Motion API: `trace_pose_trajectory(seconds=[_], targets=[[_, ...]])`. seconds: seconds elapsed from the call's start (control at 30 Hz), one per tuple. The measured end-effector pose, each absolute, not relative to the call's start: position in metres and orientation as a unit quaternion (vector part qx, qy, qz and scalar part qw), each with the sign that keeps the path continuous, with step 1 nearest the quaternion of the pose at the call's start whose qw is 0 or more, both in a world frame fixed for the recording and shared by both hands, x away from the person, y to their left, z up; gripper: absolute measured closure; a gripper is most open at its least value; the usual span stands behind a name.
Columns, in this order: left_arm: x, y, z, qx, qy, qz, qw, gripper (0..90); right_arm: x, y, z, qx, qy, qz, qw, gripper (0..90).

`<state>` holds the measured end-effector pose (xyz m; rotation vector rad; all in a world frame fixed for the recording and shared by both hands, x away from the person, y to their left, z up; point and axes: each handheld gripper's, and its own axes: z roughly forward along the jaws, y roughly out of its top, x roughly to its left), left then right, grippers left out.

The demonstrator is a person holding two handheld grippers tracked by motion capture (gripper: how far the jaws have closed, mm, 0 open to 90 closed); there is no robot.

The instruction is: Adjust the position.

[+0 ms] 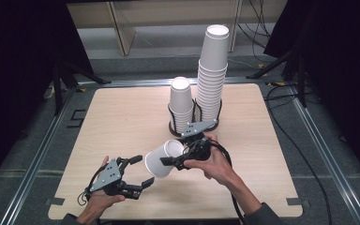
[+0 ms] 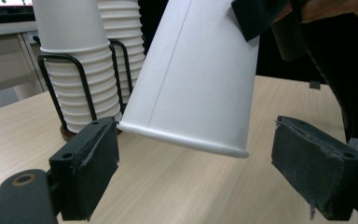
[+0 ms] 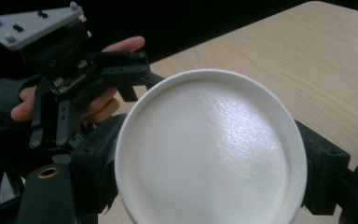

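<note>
Right tongs [image 1: 171, 161] clamp the cup [image 1: 161, 159] near its rim, left tongs [image 1: 140, 171] gape just beside its base — a hasty handover could crush or drop it.

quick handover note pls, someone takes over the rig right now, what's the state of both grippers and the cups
Right gripper: shut on a single paper cup, held tilted above the table, its closed base toward the left gripper.
Left gripper: open, jaws either side of the cup's base, not touching it.
Stacks: a tall cup stack and a short cup stack stand in the black wire holders at the far side.
Done: one cup is loose in hand.
Left: probably pass it to the left gripper or place it.
</note>
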<state>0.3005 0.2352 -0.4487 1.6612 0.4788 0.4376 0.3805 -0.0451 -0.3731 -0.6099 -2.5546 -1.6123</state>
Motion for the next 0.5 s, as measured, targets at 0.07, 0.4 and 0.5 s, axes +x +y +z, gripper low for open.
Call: trace_pose_trajectory(seconds=[0.07, 0.4, 0.5], targets=[[0.2998, 0.2359, -0.4477, 0.726, 0.212, 0.194, 0.624, 14.5, 0.3819, -0.0467, -0.3731, -0.195, -0.826, -0.528, 0.028, 23.6], [0.3003, 0.2361, -0.4474, 0.719, 0.217, 0.189, 0.633, 12.6, 0.3816, -0.0456, -0.3743, -0.186, -0.805, -0.558, 0.074, 23.7], [0.2996, 0.2347, -0.4478, 0.726, 0.217, 0.185, 0.626, 10.0, 0.3807, -0.0434, -0.3755, -0.183, -0.803, -0.560, 0.086, 23.8]])
